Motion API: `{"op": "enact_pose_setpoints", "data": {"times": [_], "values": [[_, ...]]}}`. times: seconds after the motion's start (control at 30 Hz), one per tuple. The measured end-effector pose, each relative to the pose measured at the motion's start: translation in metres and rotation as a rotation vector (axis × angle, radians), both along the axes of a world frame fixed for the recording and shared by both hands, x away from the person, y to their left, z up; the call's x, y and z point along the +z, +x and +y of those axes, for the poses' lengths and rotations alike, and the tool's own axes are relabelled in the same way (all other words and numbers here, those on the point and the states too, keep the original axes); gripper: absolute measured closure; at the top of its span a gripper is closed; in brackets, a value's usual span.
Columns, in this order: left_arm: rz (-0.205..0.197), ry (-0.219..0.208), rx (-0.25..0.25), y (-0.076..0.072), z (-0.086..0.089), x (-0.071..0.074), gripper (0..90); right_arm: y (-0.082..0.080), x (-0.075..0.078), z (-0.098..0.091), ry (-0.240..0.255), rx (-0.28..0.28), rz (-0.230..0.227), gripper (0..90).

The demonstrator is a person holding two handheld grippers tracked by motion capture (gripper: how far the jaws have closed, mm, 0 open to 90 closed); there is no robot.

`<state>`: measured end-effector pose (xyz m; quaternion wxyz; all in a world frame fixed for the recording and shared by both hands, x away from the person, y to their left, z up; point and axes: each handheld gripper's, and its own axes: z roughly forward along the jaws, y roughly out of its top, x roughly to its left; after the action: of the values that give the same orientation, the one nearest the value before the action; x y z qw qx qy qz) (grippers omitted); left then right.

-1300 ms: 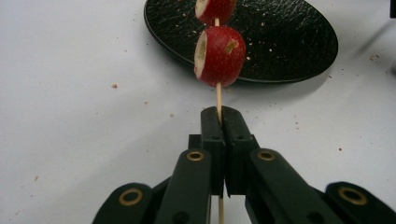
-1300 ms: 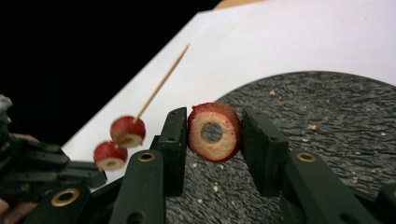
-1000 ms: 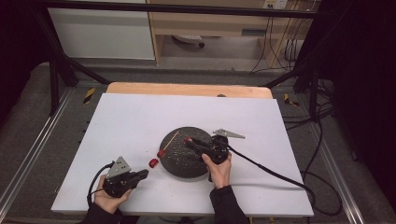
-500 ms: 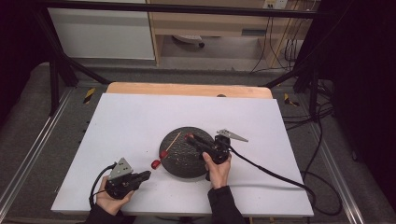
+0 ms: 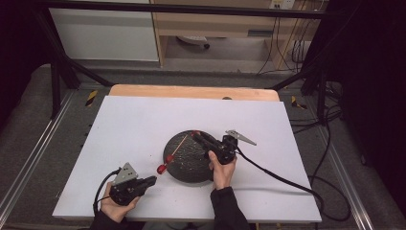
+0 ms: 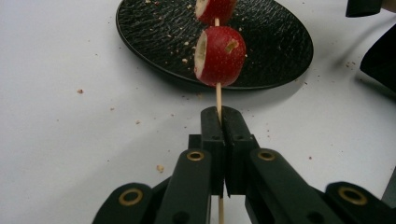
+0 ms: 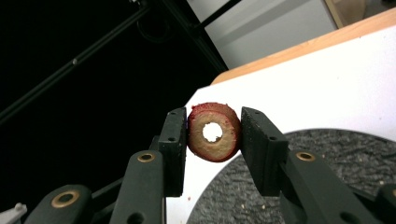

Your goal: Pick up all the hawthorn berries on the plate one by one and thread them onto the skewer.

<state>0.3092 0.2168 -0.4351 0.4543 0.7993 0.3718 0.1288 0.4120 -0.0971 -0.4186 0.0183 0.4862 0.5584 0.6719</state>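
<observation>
Nothing has shifted in the last second. The left gripper (image 6: 219, 116) stays clamped on the skewer (image 6: 218, 95), its threaded fruit (image 6: 219, 56) at the plate's (image 5: 191, 167) eight o'clock rim. The right gripper (image 7: 214, 133) pinches a cored ring (image 7: 224, 148) at twelve o'clock, probably poised for threading.

Bright table — dark, dim surroundings

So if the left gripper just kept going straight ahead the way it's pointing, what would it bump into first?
Probably the nearer red fruit piece on the skewer that the left gripper holds, just before the black plate; depth is hard to judge.
</observation>
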Motion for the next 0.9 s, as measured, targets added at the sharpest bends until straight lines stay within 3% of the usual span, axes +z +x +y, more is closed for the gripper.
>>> {"op": "enact_pose_setpoints", "data": {"times": [0.9], "values": [[0.006, -0.062, 0.029, 0.000, -0.021, -0.001, 88.6, 0.012, -0.003, 0.001, 0.138, -0.074, -0.014, 62.8]]}}
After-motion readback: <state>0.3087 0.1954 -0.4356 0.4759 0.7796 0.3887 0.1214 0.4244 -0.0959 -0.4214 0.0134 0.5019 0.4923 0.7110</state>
